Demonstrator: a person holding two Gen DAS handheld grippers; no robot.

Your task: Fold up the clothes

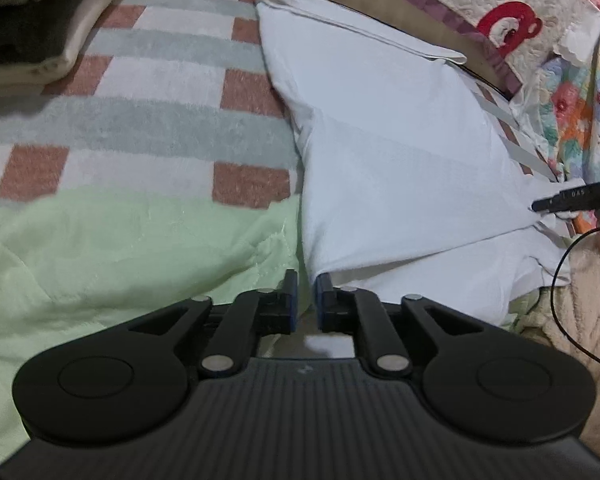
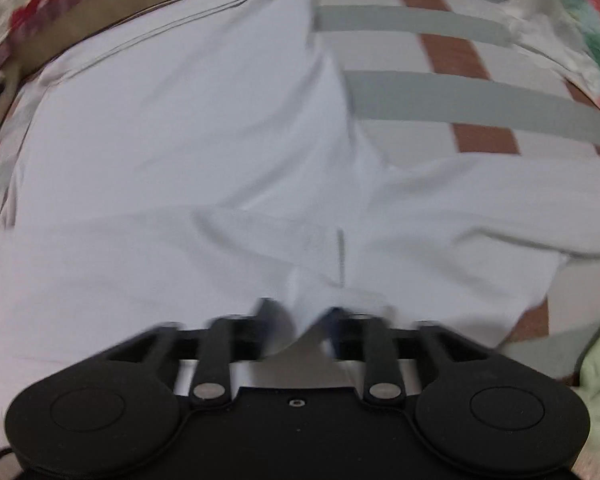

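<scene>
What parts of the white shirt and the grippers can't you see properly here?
- White shirt: near edge hidden behind the left gripper, left wrist view.
- Right gripper: fingertips smeared by blur, right wrist view; grip unclear.
- Folded pile: cut off by the picture's top left corner.

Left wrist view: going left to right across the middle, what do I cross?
Pale green fabric → white folded garment → black tip of the right hand-held gripper, at the garment's right edge.
</scene>
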